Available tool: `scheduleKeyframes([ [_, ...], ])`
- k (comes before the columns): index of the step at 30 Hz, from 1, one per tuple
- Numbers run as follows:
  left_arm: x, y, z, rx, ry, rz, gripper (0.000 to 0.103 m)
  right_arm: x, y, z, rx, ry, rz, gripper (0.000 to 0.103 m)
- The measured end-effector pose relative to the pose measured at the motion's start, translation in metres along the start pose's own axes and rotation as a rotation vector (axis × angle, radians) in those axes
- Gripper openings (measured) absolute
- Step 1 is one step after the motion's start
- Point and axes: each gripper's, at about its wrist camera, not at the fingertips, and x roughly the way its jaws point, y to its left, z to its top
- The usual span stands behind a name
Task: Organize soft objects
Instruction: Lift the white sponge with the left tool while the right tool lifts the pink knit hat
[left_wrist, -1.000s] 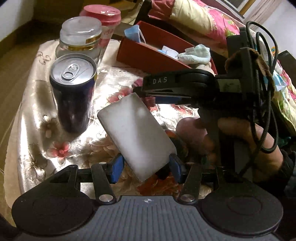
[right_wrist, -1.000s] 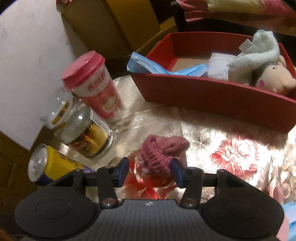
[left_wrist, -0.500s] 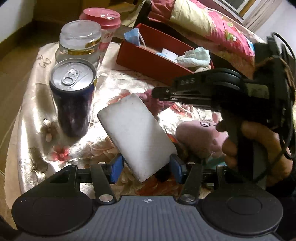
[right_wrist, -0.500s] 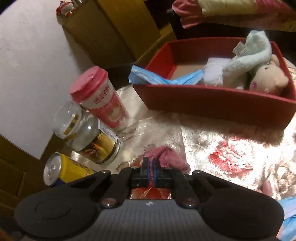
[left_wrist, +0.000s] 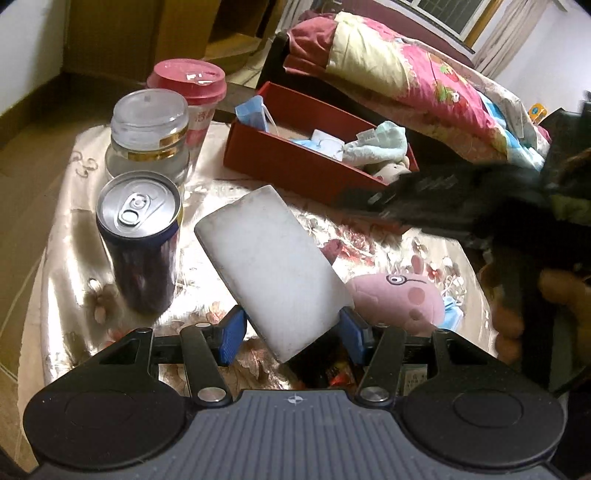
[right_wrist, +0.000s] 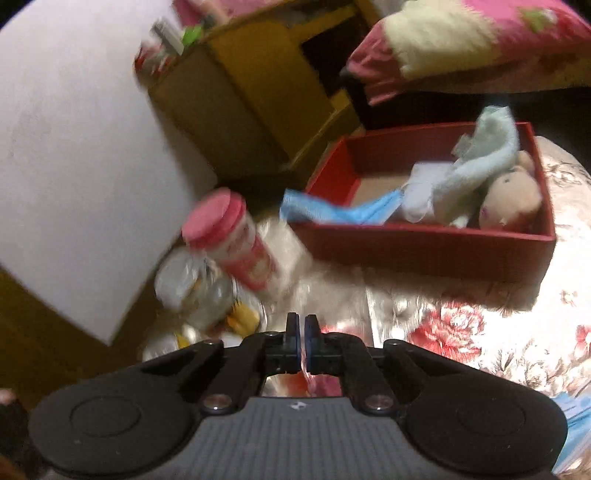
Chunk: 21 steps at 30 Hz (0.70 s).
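One white foam block (left_wrist: 269, 266) is gripped in the left gripper (left_wrist: 291, 332), up off the table.
Its two blue pads press on the block's lower end at about half their spread, and the block tilts up and away to the left over the flowered tablecloth (left_wrist: 74, 229). Just beside it on the left stands a dark drink can (left_wrist: 140, 236), with a glass jar (left_wrist: 147, 133) and a pink-lidded cup (left_wrist: 188, 81) behind. A pink pig toy (left_wrist: 402, 295) lies on the cloth to the right. Farther back, the red box (left_wrist: 295, 166) holds a blue face mask (left_wrist: 251, 110), a pale blue cloth (left_wrist: 384, 144) and a beige plush toy (left_wrist: 391, 170). The right gripper (right_wrist: 301, 325) is closed, pads nearly together; something pink shows under them, but I cannot tell whether it is held.
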Motion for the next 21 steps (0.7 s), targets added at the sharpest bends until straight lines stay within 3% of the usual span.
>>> scheduleKeyframes([
  [2,0.002,0.0,-0.003,0.012,0.013,0.008,0.056,0.017,0.004,-0.007,-0.033,0.068,-0.057,0.0],
  [5,0.006,-0.001,-0.006,0.029,0.035,0.016,0.056,0.045,0.006,-0.016,-0.045,0.166,-0.093,0.024],
  [6,0.007,-0.001,-0.007,0.03,0.038,0.022,0.056,0.053,0.008,-0.018,-0.075,0.185,-0.107,0.027],
  [9,0.009,0.001,-0.008,0.032,0.051,0.025,0.056,0.069,0.012,-0.024,-0.134,0.177,-0.167,0.026],
  [12,0.01,0.002,-0.008,0.033,0.051,0.03,0.056,0.074,0.009,-0.025,-0.15,0.182,-0.197,0.011],
  [21,0.008,-0.008,0.002,0.035,0.008,0.003,0.055,0.035,-0.017,-0.018,0.0,0.124,-0.11,0.003],
])
